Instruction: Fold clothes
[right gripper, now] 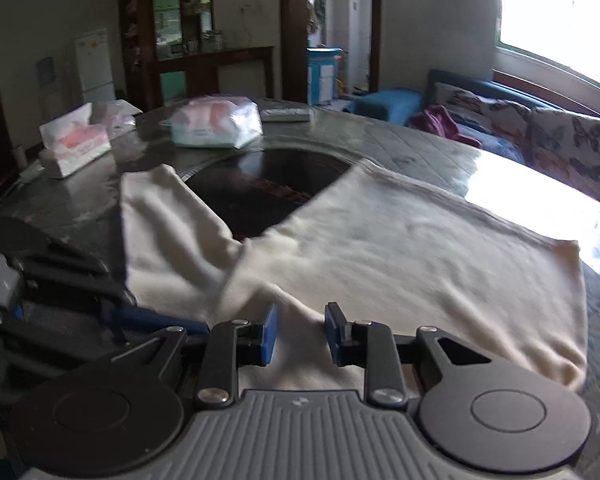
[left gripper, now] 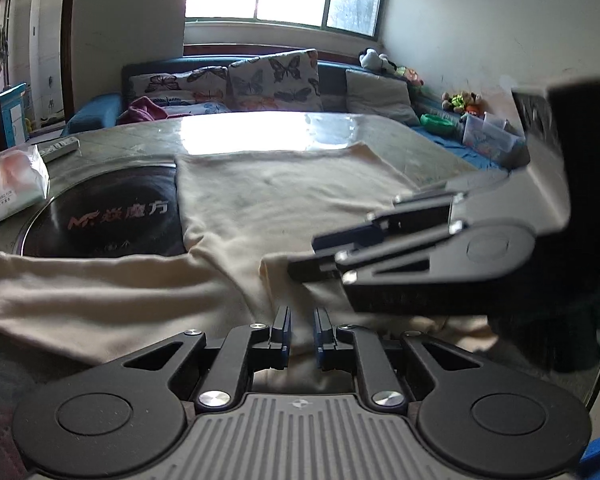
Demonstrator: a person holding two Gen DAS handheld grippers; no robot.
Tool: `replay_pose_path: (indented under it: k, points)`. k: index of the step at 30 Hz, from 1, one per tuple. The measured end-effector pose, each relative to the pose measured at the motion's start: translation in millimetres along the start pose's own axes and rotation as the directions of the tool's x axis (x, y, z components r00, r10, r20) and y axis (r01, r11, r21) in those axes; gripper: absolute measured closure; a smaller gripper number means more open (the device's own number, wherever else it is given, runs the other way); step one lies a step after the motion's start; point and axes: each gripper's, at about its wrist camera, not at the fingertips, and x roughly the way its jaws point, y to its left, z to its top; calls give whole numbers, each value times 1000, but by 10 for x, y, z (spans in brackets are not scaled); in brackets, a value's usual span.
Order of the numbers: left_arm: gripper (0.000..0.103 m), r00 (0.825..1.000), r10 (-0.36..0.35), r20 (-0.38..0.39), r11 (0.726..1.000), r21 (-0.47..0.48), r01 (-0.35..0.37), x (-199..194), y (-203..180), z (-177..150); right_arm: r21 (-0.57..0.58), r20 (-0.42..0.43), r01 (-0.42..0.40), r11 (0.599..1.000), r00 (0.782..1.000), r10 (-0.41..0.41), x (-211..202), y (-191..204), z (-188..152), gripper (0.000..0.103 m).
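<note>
A cream long-sleeved garment lies spread on the round table, one sleeve stretched to the left; it also shows in the right wrist view. My left gripper is low over the garment's near edge, jaws a small gap apart with cloth lying between them. My right gripper is open over the near part of the cloth; it appears in the left wrist view coming in from the right, its fingertips on a raised fold. The left gripper's fingers show at the left of the right wrist view.
A black round hotplate is set in the table's middle, partly under the garment. Tissue packs and a remote lie on the far side. A sofa with butterfly cushions stands behind the table.
</note>
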Motion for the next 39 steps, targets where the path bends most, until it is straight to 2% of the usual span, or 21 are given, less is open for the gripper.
replay_pose_path:
  k: [2,8,11,15,19,21,22,26,28,33,36,39]
  points:
    - [90,1000,5,-2,1000,-6,-5,-20,27,-24,0,14,-2,1000,1000,2,-38,-1,25,78]
    - [90,1000,1,-7,1000,-18,-1,-52,87,-56,-14,-20,-5,1000,1000,5,76,43,10,78]
    - [88,1000,7,-3,1000,-24,-7,-111,116,-66,-32,-3,-5,999,1000,5,77,90,36,78]
    - [88,998,63,19,996,-66,-62,-219,305,-43,-61,2,-11,998,1000,11,-76,111,46,78]
    - [86,989,145,37,982,-127,-139,-279,539,15,-121,-48,-45,992,998,39,-130,252,-70,79]
    - [80,979,200,42,969,-158,-191,-301,651,37,-149,-47,-39,988,998,33,-117,342,-120,80]
    - [74,972,230,42,960,-175,-219,-312,710,46,-158,-38,-30,987,999,24,-121,376,-131,80]
    - [72,936,350,39,913,-239,-332,-366,987,50,-171,-11,-34,985,999,32,-219,447,-117,80]
    - [67,912,409,35,880,-280,-384,-398,1137,46,-165,-39,-60,984,998,55,-176,478,-146,80]
    - [67,835,549,-15,771,-377,-514,-423,1511,42,-152,-21,-69,986,998,66,-203,503,-139,79]
    - [67,801,596,-55,708,-436,-556,-404,1728,37,-156,-1,-56,986,998,56,-275,487,-97,79]
    - [67,798,597,-83,678,-479,-557,-349,1889,32,-140,14,-43,989,999,45,-350,444,-60,79]
